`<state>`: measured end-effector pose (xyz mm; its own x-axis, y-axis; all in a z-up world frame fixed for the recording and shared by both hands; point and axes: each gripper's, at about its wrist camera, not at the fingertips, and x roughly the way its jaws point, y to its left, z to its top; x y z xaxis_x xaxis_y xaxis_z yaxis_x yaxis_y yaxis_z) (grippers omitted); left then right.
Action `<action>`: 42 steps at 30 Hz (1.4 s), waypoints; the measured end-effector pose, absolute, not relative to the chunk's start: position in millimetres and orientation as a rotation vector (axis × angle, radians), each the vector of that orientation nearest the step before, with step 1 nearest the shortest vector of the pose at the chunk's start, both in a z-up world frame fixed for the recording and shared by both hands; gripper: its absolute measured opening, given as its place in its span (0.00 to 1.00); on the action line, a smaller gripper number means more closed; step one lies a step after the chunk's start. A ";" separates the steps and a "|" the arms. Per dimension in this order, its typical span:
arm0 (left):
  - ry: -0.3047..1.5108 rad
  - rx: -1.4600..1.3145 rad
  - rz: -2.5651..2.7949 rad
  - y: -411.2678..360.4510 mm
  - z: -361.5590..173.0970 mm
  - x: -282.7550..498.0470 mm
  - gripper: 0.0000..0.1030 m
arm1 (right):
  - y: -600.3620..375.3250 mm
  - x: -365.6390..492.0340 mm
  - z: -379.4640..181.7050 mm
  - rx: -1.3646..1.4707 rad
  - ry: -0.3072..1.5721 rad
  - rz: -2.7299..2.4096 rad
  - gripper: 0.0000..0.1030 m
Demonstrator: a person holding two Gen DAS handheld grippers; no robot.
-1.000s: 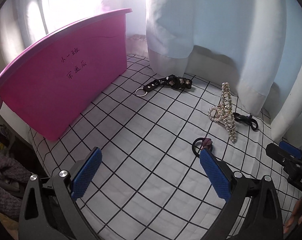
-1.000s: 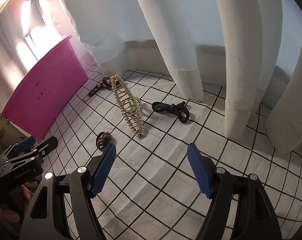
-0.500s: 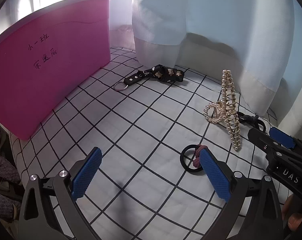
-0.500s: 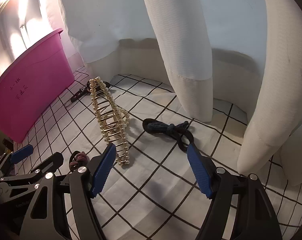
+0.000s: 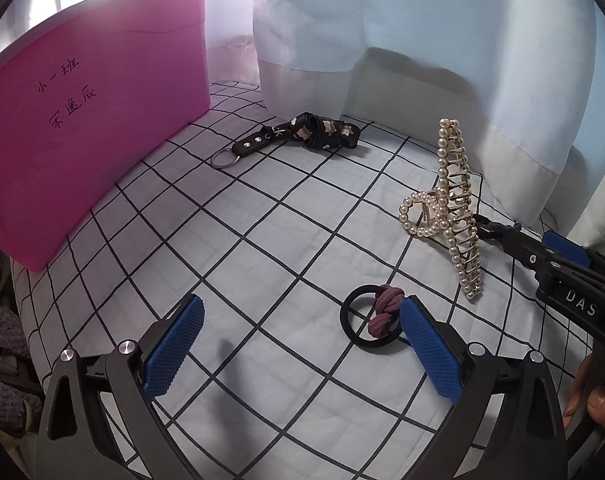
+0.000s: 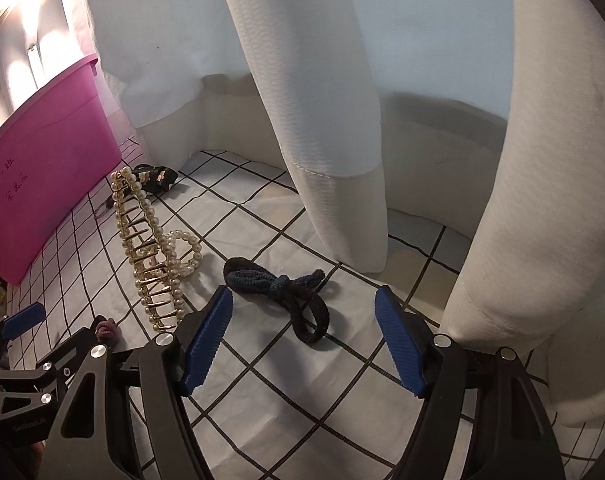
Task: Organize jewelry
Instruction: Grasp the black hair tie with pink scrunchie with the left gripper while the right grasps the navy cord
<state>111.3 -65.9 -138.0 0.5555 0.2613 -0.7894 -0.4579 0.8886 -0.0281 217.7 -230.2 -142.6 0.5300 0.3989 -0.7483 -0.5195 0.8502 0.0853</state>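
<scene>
Four pieces of jewelry are lying on the checked cloth over the tabletop point(image 5: 262, 240): a black hair tie with a maroon knot point(image 5: 376, 317), a pearl hair claw point(image 5: 454, 208), a dark knotted hair band point(image 6: 280, 286) and a studded black strap with a ring point(image 5: 302, 138). Nothing is sitting in a grip yet, so the pickup step appears to be just starting. The left hand-held gripper point(image 5: 302, 344) is hanging wide over the cloth, its right pad beside the maroon-knotted tie. The right hand-held gripper point(image 6: 302, 336) is standing wide just short of the dark band. Next, each would need centring over its piece and closing, then carrying to the pink bin point(image 5: 82, 120).
</scene>
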 end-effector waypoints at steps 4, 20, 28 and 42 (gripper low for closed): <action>0.888 -0.240 0.417 -70.4 -138.7 113.9 0.94 | -228.4 218.0 -143.8 -0.164 0.856 0.556 0.68; 0.927 -0.264 0.433 -68.9 -152.8 122.5 0.94 | -204.6 223.4 -152.5 -0.282 0.853 0.508 0.68; 0.921 -0.261 0.444 -70.0 -154.0 123.9 0.95 | -199.1 222.9 -153.5 -0.309 0.845 0.505 0.68; 0.855 -0.257 0.415 -74.5 -145.6 112.3 0.29 | -194.5 207.6 -152.0 -0.321 0.825 0.548 0.18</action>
<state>112.3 -74.5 -145.6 0.5838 0.2500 -0.7725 -0.4526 0.8901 -0.0540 207.6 -194.5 -152.0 0.5520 0.3335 -0.7642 -0.5756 0.8156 -0.0598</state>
